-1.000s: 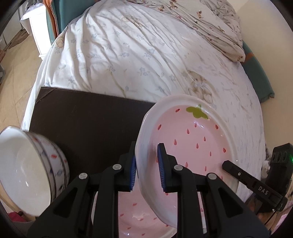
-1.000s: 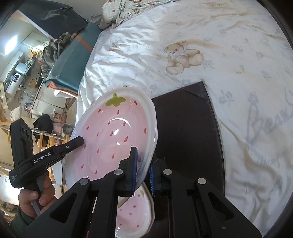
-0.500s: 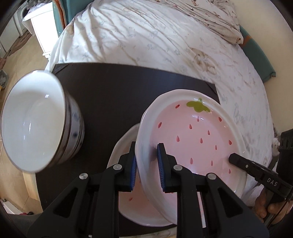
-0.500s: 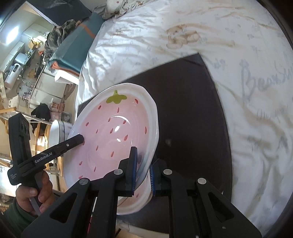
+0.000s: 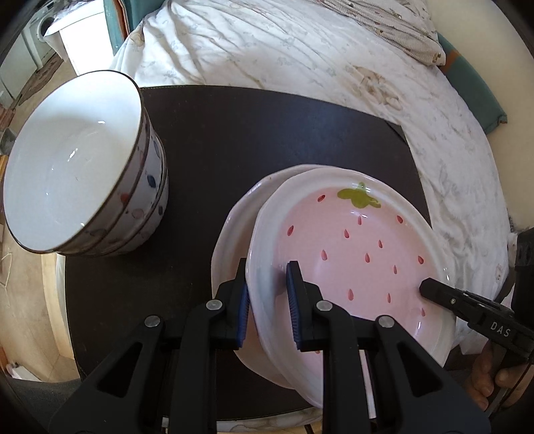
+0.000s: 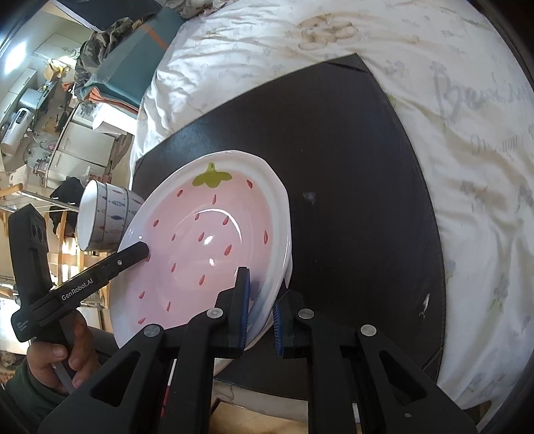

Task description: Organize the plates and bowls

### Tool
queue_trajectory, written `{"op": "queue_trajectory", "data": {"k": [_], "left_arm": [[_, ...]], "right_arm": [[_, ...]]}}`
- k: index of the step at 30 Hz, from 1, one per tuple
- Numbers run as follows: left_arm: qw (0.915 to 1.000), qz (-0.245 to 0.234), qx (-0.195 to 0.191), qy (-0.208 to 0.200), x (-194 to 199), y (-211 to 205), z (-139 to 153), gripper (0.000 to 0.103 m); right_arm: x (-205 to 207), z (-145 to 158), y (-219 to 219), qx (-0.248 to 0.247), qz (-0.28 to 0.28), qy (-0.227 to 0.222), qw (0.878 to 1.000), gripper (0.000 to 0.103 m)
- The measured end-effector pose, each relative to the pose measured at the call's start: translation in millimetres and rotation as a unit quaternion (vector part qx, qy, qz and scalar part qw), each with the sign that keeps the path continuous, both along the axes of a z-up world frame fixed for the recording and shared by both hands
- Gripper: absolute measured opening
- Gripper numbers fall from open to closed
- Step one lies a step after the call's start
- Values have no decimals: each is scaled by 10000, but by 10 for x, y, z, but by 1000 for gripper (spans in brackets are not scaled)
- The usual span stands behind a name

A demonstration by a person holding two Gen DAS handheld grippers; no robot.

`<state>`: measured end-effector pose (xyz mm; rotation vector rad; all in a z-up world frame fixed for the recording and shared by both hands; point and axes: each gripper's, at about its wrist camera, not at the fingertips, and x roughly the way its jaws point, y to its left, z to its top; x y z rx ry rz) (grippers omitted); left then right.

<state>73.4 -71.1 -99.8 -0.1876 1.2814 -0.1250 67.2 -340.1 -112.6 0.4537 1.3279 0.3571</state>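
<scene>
A bed under a rumpled white sheet with faint bear and flower prints carries everything. A dark brown mat lies flat on the sheet, one corner pointing toward the pillow end. On the mat, at its left side in the left wrist view, stands a stack of white bowls with coloured spots on their walls. To the right of the stack, near the mat's front edge, a pink strawberry plate lies on the mat. Beyond the mat, a patterned quilt lies bunched on the bed
</scene>
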Motion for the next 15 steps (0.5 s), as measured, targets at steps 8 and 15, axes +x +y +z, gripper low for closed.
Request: {"op": "queue_trajectory", "data": {"k": [8,15], "left_arm": [[10000,21,31,35,-29,22,-54,17],[9999,-53,59,69,-49,39,-98,18]], "right_arm": [[-41,-65,25,-66,6,49,10000,15],[-32,-92,103,-178,20,59,9998,17]]}}
